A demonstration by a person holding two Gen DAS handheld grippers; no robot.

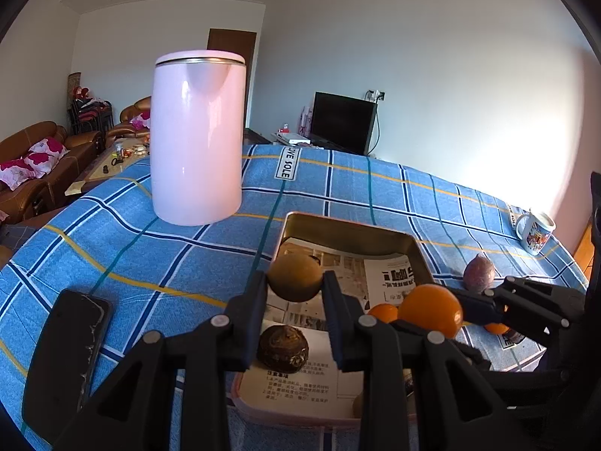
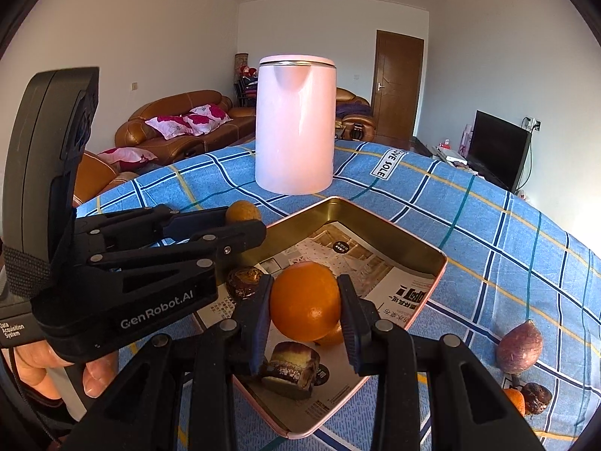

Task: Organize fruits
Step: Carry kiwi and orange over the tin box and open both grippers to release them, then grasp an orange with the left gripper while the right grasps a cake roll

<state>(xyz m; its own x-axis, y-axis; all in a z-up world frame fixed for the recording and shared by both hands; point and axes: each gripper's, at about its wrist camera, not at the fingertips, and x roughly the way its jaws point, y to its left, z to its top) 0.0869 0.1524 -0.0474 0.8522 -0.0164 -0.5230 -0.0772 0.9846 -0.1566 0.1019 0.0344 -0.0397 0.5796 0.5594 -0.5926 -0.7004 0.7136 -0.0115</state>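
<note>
Right wrist, orange (image 2: 306,306) clamped over tray (image 2: 428,263)

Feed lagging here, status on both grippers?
Left gripper shut on brown round fruit. Right gripper shut on orange. Both over paper-lined metal tray. Nothing blocking.

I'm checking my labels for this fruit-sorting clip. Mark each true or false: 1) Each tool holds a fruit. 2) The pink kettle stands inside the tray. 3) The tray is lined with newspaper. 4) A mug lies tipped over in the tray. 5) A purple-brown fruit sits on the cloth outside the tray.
1) True: the left tool grips a brown fruit, the right tool an orange.
2) False: the pink kettle stands on the checked cloth beyond the tray.
3) True: newspaper.
4) False: the mug stands upright on the cloth.
5) True: purple-brown fruit.
</note>
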